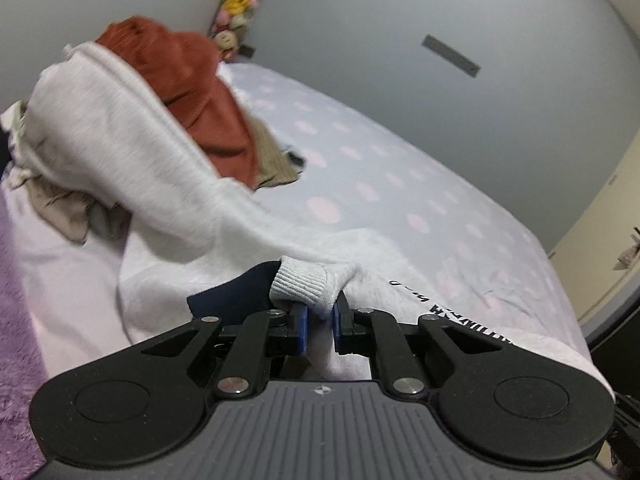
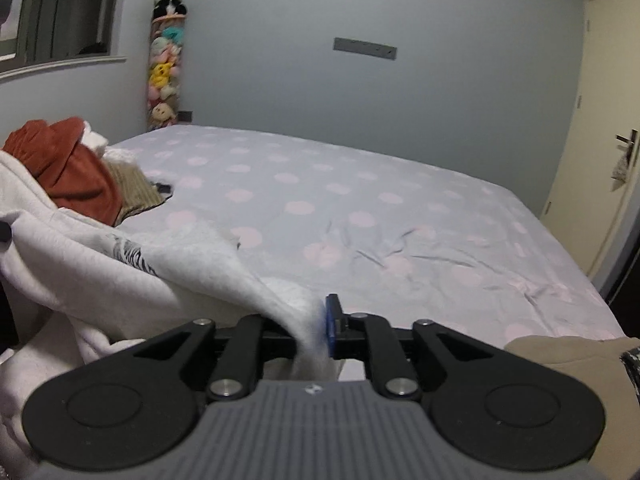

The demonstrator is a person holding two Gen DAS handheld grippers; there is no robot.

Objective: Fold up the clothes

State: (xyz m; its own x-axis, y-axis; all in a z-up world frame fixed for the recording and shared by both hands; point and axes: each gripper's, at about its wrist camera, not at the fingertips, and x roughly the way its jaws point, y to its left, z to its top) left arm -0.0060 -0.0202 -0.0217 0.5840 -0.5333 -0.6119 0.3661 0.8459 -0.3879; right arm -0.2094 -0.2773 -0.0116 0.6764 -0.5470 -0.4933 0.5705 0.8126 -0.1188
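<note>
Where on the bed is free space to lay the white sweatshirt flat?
The dotted sheet is bare from the sweatshirt across to the door-side edge and back to the wall. The left side is crowded: the rust garment tops a clothes pile.

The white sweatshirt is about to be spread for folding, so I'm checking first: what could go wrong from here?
1. The left hand-held gripper pinches only the ribbed cuff; it might slip free.
2. The white sweatshirt drapes over the rust-red garment; pulling may drag that pile along.
</note>
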